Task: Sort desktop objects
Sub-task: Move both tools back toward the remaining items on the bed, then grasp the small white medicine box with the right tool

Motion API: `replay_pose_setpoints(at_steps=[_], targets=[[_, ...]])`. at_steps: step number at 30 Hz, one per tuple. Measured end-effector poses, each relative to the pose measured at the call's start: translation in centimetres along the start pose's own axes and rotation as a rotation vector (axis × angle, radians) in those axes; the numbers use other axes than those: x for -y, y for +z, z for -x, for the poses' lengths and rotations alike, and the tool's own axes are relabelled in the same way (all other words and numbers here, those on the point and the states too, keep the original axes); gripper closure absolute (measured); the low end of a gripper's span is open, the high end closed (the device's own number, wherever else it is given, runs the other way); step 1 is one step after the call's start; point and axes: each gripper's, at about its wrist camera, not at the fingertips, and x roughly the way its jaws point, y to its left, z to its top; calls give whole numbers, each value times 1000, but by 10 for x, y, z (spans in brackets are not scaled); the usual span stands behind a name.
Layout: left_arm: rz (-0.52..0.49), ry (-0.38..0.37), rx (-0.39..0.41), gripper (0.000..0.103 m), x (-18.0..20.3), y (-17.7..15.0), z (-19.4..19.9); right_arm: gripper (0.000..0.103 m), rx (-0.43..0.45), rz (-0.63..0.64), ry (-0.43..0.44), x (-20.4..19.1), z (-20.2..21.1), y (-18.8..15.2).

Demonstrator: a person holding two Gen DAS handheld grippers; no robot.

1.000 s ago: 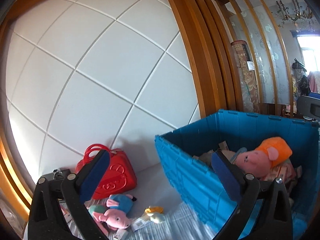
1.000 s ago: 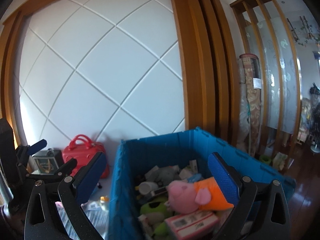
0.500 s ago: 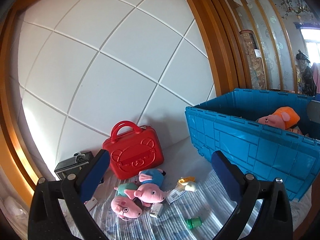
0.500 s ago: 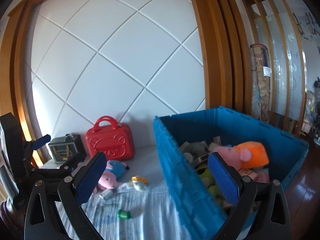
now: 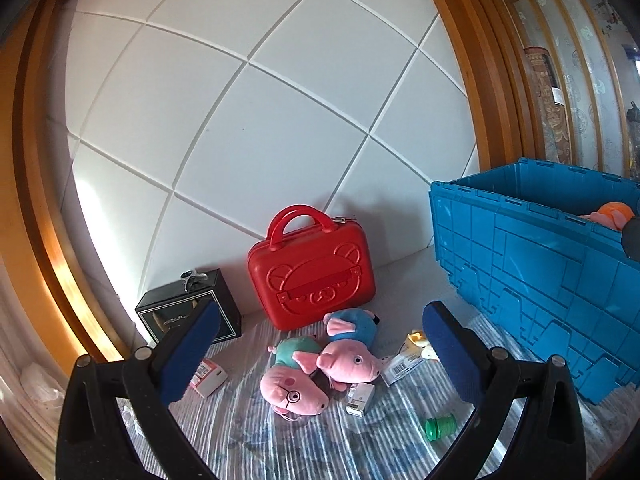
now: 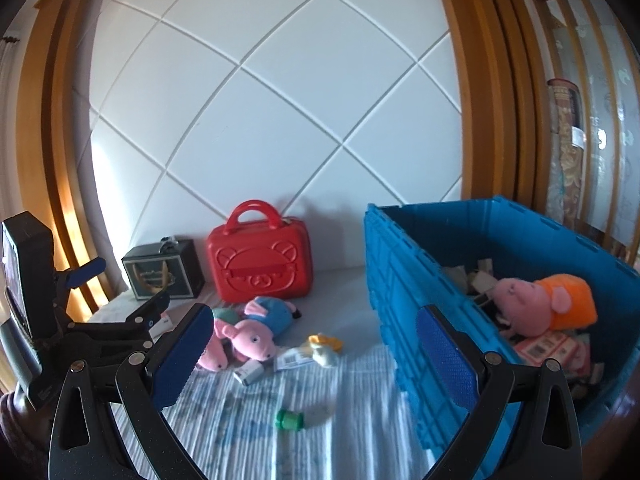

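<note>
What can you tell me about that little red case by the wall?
The red case looks like hard, glossy plastic, shaped like a tiny suitcase with rounded corners. An arched handle rises from its top, and a bear face is moulded into its front. It stands upright and closed against the white wall, beside a black box. A blue-clad pig plush lies at its foot.

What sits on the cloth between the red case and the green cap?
In the left wrist view, two pig plush toys and a small white box lie between the red case and the green cap.
</note>
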Motion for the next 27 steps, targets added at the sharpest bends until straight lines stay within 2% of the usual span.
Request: replay_pose_setpoints(at_steps=[2,8,14,17,21,27], targets=[[7,27,-2,0,-9,-5,-8,1,-12,19,15,-2,-12,1],[73,124,-85,0,-53,-31,-41,1,-76,63,40,1,-73,-12],[104,213,-173,0,-88,-57,-77,1,-257,48,141,-5,-173,-46],[118,229,-218,0,-100,-73,-96,1,-330,80,218,-26,-224,-64],[129,236,-271,0,-106,-93,-125,1,-441,199,273,-73,-302,-86],[137,226,-336,0,-114,-118,-159,1,-595,221,260,-118,-412,-110]])
